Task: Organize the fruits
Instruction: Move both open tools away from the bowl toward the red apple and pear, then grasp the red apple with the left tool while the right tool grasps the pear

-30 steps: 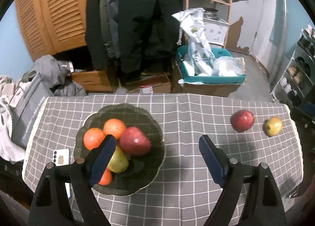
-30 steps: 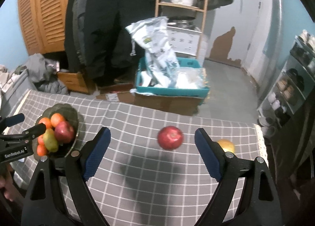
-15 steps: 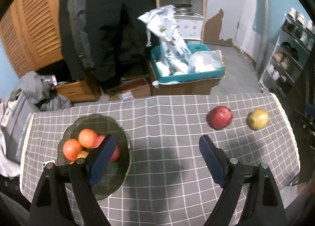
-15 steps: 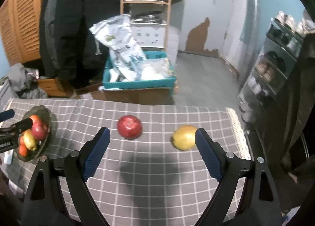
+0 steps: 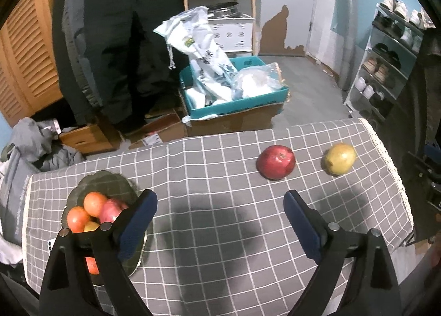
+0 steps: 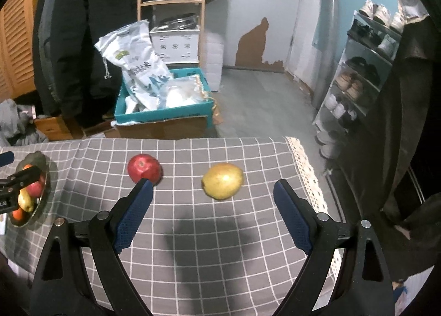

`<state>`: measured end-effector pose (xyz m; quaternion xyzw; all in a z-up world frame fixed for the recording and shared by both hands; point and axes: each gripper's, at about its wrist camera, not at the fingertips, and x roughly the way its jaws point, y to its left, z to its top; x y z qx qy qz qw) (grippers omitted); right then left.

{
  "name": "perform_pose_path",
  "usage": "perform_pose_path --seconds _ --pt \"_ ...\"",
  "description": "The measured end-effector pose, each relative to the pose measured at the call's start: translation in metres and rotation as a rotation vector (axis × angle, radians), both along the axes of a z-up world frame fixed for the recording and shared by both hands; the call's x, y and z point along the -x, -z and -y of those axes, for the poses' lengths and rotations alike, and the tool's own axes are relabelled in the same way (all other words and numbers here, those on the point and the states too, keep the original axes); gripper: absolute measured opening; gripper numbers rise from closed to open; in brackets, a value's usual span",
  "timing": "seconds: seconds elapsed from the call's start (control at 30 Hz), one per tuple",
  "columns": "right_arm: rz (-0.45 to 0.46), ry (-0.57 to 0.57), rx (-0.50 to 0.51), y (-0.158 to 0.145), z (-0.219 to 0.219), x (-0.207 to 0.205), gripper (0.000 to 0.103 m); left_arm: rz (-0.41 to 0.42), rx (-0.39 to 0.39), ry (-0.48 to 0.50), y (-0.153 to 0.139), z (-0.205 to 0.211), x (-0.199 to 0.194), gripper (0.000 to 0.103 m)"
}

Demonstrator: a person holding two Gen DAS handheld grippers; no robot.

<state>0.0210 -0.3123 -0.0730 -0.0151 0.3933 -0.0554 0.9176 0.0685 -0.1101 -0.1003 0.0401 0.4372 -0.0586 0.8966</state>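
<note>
A red apple point(image 5: 275, 162) point(image 6: 144, 168) and a yellow pear point(image 5: 339, 162) point(image 6: 223, 181) lie loose on the grey checked tablecloth point(image 5: 220, 233), right of centre. At the left stands a dark glass bowl point(image 5: 110, 178) point(image 6: 44, 161) with oranges, a red apple and a yellow fruit in it. My left gripper point(image 5: 219, 197) hovers over the middle of the cloth, between bowl and apple; its jaws are opening with nothing between them. My right gripper point(image 6: 212, 183) hangs open above the cloth just short of the pear, its left fingertip overlapping the apple in the view.
Beyond the table's far edge a teal crate point(image 5: 234, 101) with white bags sits on a cardboard box. A shoe rack point(image 6: 358, 81) stands to the right, past the lace-trimmed table edge point(image 6: 306, 172). A white phone point(image 5: 51, 245) lies left of the bowl.
Both grippers have travelled right along the table: the bowl has slid to the left of both views, and the apple and pear have come nearer. The left jaws stand wider apart.
</note>
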Motion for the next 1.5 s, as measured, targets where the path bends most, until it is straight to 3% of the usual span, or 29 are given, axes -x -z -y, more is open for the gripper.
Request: perform_pose_path --seconds 0.23,0.57,0.73,0.9,1.2,1.5 --pt "-0.042 0.005 -0.07 0.01 0.017 -0.013 0.088 -0.032 0.02 0.018 0.005 0.014 -0.018 0.1" --pt "-0.133 -0.003 -0.071 0.018 0.031 -0.062 0.089 -0.138 0.058 0.05 0.028 0.034 -0.056 0.101" --pt "-0.238 -0.026 -0.041 0.041 0.039 -0.095 0.089 -0.174 0.067 0.059 0.04 0.043 -0.076 0.101" --pt "-0.324 -0.006 -0.1 0.075 0.056 -0.121 0.088 -0.208 0.064 0.065 0.055 0.051 -0.096 0.101" --pt "-0.422 0.006 -0.191 0.129 0.066 -0.141 0.089 -0.293 0.048 0.096 0.099 0.073 -0.122 0.101" --pt "-0.462 0.007 -0.176 0.157 0.065 -0.151 0.088 -0.339 0.054 0.107 0.132 0.091 -0.135 0.101"
